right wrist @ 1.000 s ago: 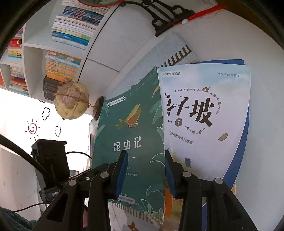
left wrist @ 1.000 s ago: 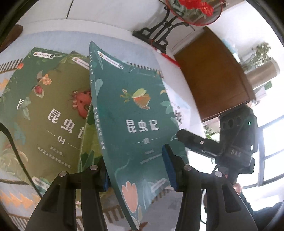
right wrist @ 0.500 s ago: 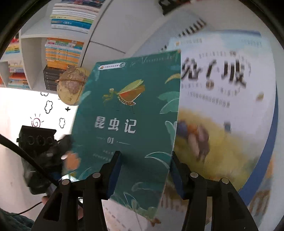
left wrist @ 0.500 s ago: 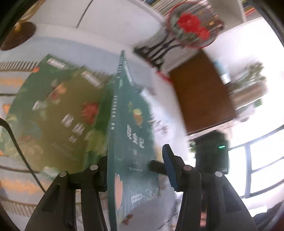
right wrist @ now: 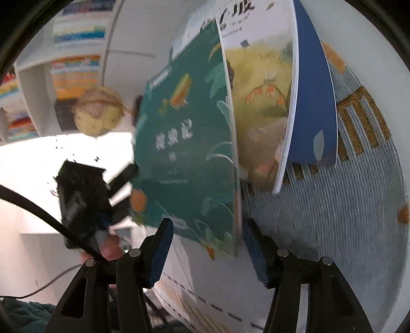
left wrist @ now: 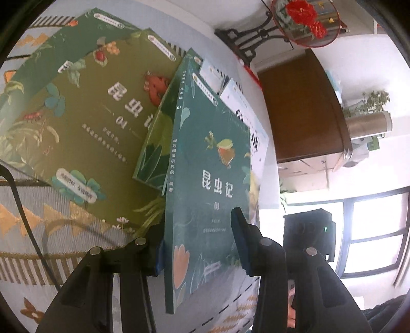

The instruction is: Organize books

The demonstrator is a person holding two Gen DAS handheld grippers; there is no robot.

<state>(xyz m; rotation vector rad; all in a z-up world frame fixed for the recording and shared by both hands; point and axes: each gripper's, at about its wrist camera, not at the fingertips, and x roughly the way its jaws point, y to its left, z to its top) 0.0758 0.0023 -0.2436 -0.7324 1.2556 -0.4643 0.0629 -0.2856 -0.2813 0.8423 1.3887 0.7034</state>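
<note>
A teal-green insect book numbered 01 (left wrist: 205, 179) stands tilted on its edge, spine toward me, between the open fingers of my left gripper (left wrist: 197, 246). It also shows in the right wrist view (right wrist: 189, 143), blurred. My right gripper (right wrist: 207, 251) is open just below its lower edge, touching nothing that I can see. An olive-green book (left wrist: 84, 120) lies flat to the left on another green book (left wrist: 51, 51). A white and yellow book (right wrist: 258, 102) lies on a blue book (right wrist: 315, 107) at the right.
A patterned grey cloth (right wrist: 346, 205) covers the table. A globe (right wrist: 98, 115) and shelves of stacked books (right wrist: 74, 74) are at the back left. A black stand with a red ornament (left wrist: 305, 18) and a brown cabinet (left wrist: 299, 107) are behind.
The teal book has been tipped up from lying open-faced to standing on edge. My right gripper has opened wider and dropped to the book's lower edge; both views shifted.
</note>
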